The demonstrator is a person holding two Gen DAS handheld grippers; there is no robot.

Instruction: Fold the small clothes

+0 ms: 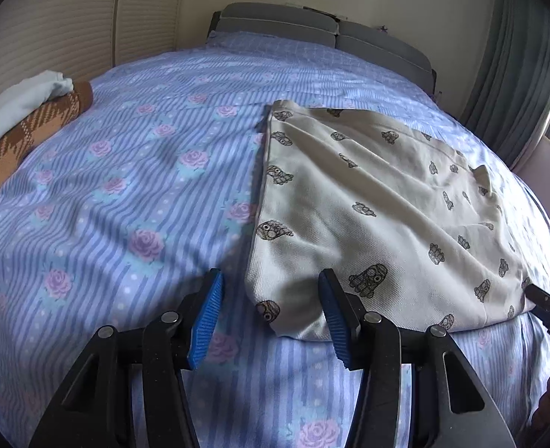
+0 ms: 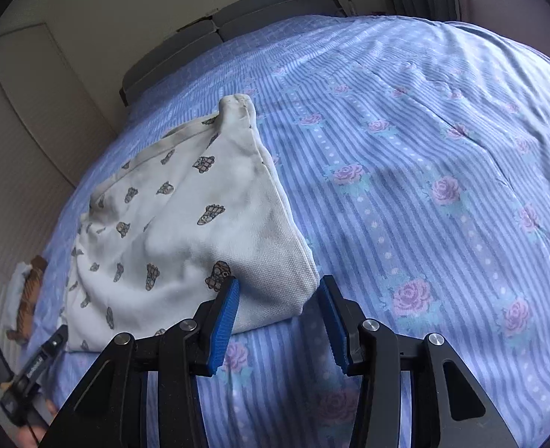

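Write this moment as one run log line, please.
left gripper: open, at near left corner of cream printed garment | right gripper: open, at near right corner | garment partly folded on bedspread

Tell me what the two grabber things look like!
Both the left gripper and right gripper look alike: black angular arms joined by round silver bolts, ending in jaws lined with bright blue ribbed pads. No sleeves show.
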